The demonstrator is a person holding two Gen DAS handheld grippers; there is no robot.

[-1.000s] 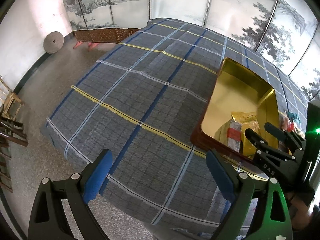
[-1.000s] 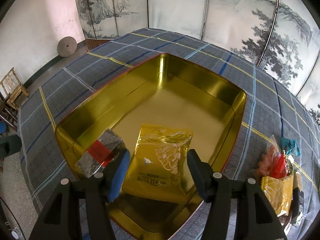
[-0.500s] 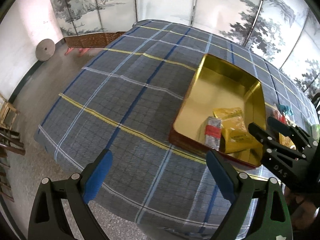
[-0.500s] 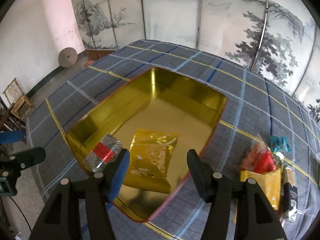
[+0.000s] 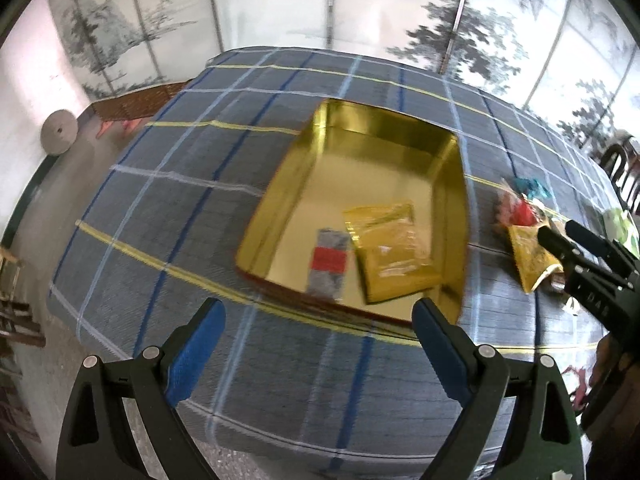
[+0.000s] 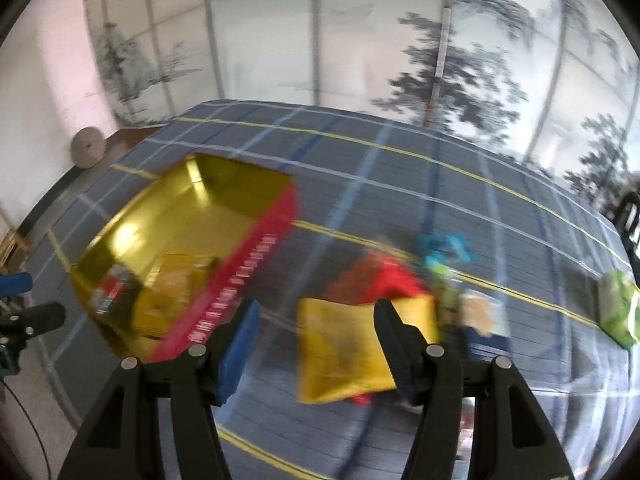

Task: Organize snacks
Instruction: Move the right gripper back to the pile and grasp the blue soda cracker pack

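A gold tin tray (image 5: 304,172) (image 6: 208,184) with red outer walls sits on the plaid tablecloth. It holds a yellow snack packet (image 5: 394,250) and a grey packet with a red band (image 5: 330,262). Loose snacks lie right of the tray: a yellow packet (image 6: 344,348) (image 5: 530,258), a red-orange one (image 6: 380,280), and a teal one (image 6: 444,248). My right gripper (image 6: 316,340) is open and empty, hovering over the loose yellow packet. My left gripper (image 5: 318,344) is open and empty, in front of the tray's near edge.
A green packet (image 6: 618,312) lies at the far right of the table. The plaid tablecloth (image 5: 192,184) drops to the floor at the left. Painted screens stand behind the table. A round stone disc (image 5: 59,136) leans on the wall at left.
My right gripper has swung right, off the tray and over the loose snack pile. My left gripper has turned right, so the tray is now centred in its view. Both stay open.
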